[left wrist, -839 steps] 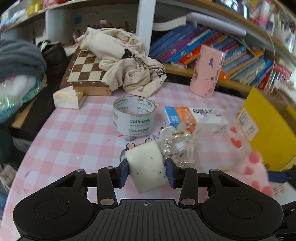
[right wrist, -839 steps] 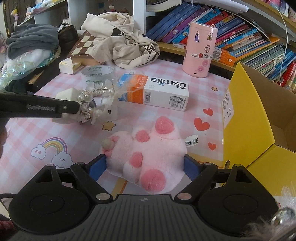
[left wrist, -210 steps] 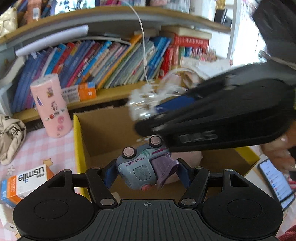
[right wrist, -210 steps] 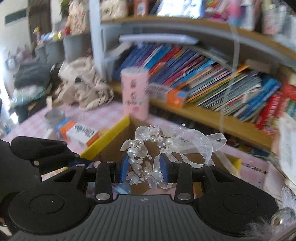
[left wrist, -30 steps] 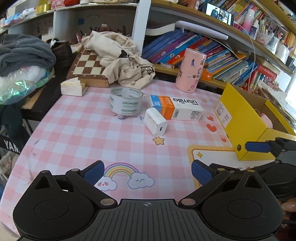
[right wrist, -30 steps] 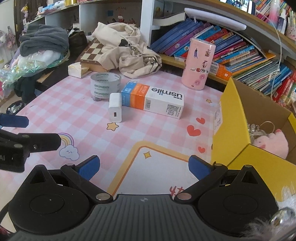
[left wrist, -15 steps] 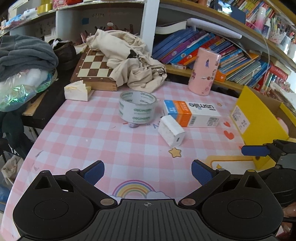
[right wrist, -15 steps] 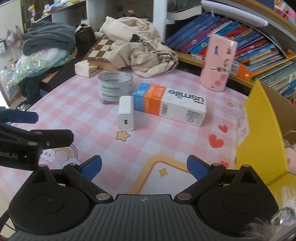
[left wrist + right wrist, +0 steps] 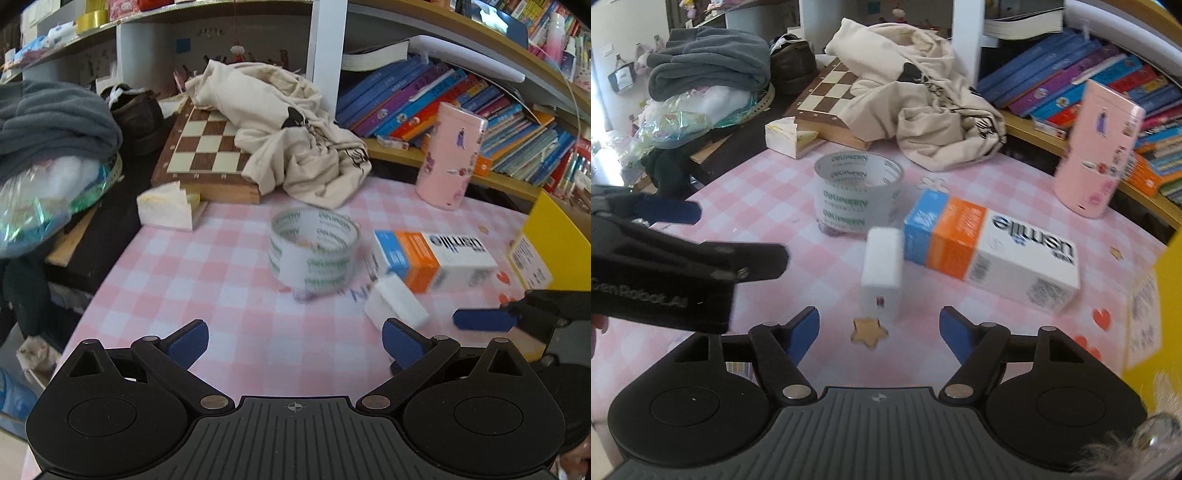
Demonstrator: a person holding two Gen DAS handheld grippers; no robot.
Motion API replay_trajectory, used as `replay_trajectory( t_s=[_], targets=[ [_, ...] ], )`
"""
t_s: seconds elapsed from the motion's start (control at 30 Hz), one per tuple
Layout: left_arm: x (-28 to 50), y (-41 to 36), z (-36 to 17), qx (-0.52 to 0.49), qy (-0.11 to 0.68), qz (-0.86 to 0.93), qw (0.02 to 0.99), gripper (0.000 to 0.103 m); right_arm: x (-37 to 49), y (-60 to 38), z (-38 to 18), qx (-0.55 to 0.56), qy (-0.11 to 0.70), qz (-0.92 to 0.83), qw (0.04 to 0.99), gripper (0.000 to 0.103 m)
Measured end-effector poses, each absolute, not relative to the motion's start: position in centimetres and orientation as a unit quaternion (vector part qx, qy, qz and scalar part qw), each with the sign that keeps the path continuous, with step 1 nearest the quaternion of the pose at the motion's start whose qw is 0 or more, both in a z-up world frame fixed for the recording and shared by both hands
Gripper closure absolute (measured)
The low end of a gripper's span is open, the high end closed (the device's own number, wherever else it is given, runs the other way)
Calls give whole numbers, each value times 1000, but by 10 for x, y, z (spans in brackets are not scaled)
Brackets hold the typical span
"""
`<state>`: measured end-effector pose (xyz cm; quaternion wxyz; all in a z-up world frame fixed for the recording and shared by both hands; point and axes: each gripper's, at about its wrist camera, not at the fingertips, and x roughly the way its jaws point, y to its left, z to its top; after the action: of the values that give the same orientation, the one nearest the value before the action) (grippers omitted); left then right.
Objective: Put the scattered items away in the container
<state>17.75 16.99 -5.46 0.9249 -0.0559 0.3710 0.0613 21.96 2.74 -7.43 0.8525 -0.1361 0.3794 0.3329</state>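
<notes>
A white charger block (image 9: 881, 271) lies on the pink checked table, just beyond my right gripper (image 9: 879, 334), whose jaws are closing with nothing between them. Behind the block stand a clear tape roll (image 9: 858, 195) and a blue, orange and white usmile box (image 9: 991, 254). In the left wrist view my left gripper (image 9: 293, 341) stands open and empty in front of the tape roll (image 9: 314, 249), with the charger block (image 9: 395, 306) and the box (image 9: 432, 256) to its right. The yellow cardboard container (image 9: 550, 243) sits at the right edge.
A pink sticker-covered cylinder (image 9: 1099, 147) stands behind the box. A chessboard (image 9: 207, 147) under a beige cloth bag (image 9: 291, 133), a small wedge-shaped box (image 9: 166, 205) and piled clothes (image 9: 51, 122) crowd the far left. Bookshelves (image 9: 443, 99) run along the back.
Both grippers have moved forward and down toward the tape roll, charger block and box, which now look larger. The right gripper's jaws have narrowed; the left gripper's jaws stay wide.
</notes>
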Motion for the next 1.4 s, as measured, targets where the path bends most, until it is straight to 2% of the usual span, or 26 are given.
replay_trajectory(
  t_s=[0.4,0.47,0.53,0.73,0.87,1.4],
  targets=[
    [229,175,-69,-36,389,55,919,2,251,39,-90,-103,411,344,838,33],
    [235,175,-72,-34,391,55,918,2,255,39,-91,-101,411,343,839,37],
    [241,175,-74,-33,392,56,918,2,259,39,-92,-99,412,340,839,48],
    [256,174,-76,-41,384,61,921,2,269,34,-92,-79,411,337,844,67],
    [265,171,-76,-28,376,59,924,2,271,31,-91,-72,411,338,844,76],
    [296,164,-83,8,377,56,924,3,268,23,-90,-79,412,328,847,78]
  ],
)
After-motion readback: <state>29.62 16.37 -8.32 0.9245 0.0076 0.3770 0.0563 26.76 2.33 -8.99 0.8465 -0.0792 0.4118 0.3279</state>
